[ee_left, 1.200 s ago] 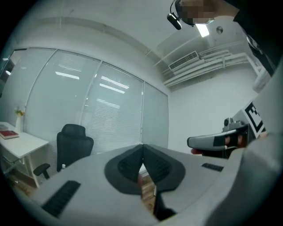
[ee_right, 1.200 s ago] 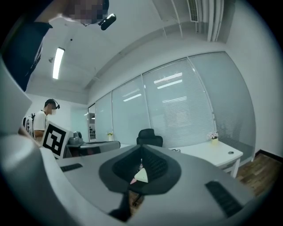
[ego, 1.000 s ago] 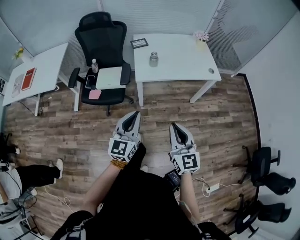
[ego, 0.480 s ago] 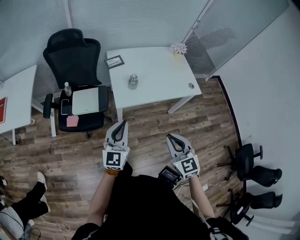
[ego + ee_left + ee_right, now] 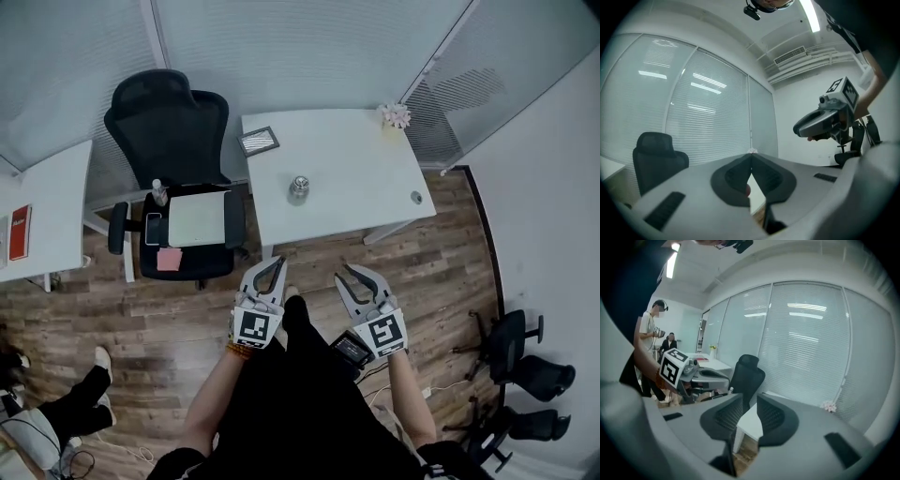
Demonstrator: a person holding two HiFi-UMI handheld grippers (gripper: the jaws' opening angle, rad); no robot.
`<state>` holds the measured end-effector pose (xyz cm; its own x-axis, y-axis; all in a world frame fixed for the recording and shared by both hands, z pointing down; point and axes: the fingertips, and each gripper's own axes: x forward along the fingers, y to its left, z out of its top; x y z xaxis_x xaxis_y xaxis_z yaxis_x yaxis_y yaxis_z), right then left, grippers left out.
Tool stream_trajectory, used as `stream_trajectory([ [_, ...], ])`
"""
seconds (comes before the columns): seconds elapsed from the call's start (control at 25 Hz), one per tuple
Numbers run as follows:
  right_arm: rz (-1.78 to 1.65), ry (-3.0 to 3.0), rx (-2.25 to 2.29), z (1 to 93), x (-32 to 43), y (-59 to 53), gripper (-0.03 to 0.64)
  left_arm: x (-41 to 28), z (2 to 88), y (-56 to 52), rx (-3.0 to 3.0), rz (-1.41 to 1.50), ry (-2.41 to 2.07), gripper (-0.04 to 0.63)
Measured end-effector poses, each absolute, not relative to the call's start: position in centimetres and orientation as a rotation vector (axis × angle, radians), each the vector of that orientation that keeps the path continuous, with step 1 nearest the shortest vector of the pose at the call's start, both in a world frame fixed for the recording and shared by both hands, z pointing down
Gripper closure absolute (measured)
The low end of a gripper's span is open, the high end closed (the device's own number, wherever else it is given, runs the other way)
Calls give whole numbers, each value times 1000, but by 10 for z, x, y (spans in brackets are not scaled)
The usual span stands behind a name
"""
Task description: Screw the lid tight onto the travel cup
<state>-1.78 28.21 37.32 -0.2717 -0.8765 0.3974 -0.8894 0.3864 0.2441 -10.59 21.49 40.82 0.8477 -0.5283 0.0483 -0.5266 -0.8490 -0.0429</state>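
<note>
travel cup (image 5: 299, 187): small, silvery, upright on white table (image 5: 356, 150)
left gripper (image 5: 277, 263): clenched, empty
right gripper (image 5: 354, 272): jaws just opening, nothing between

The travel cup (image 5: 299, 187) stands on the table (image 5: 356, 159), office chair (image 5: 169, 131) to its left.

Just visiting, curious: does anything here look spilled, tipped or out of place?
Nothing spilled or tipped. Oddly, the black chair carries a flat white item, a phone, a pink note and a bottle. The travel cup stands upright on the table.
</note>
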Motion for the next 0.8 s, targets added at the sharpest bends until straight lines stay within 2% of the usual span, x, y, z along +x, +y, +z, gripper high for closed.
stream_trajectory([
  [0.32,92,-2249,1345,395,9,167,475,-77,434,121,-2969,-202,865,586],
  [0.8,111,-2285,1051,460,74,6,463,0,486,10,-3012,-467,653,584],
])
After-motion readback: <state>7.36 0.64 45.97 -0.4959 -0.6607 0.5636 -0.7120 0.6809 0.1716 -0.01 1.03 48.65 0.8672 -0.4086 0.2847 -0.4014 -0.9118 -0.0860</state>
